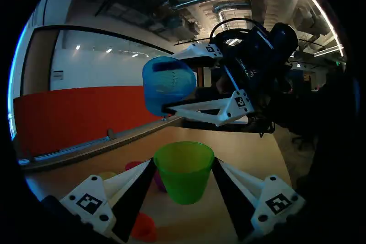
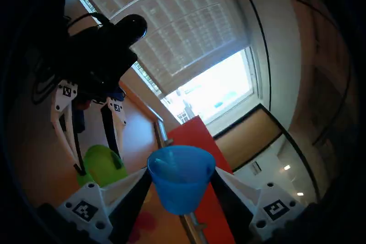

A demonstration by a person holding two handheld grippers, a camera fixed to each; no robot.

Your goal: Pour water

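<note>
My left gripper (image 1: 184,164) is shut on a translucent green cup (image 1: 185,182), held upright over the wooden table (image 1: 242,148). Above and just beyond it hangs a translucent blue cup (image 1: 167,90), tilted, between the white fingers of my right gripper (image 1: 178,81). In the right gripper view the blue cup (image 2: 180,184) sits between that gripper's (image 2: 180,170) own fingers, its open mouth facing the camera. Lower left there, the green cup (image 2: 98,166) is held by my left gripper (image 2: 98,159). I cannot tell whether water is in either cup.
Small coloured cups lie on the table below the green cup: a red one (image 1: 144,226), a purple one (image 1: 158,181) and a yellow one (image 1: 108,175). A red wall panel (image 1: 78,113) runs along the table's far edge. A window with blinds (image 2: 183,47) is behind.
</note>
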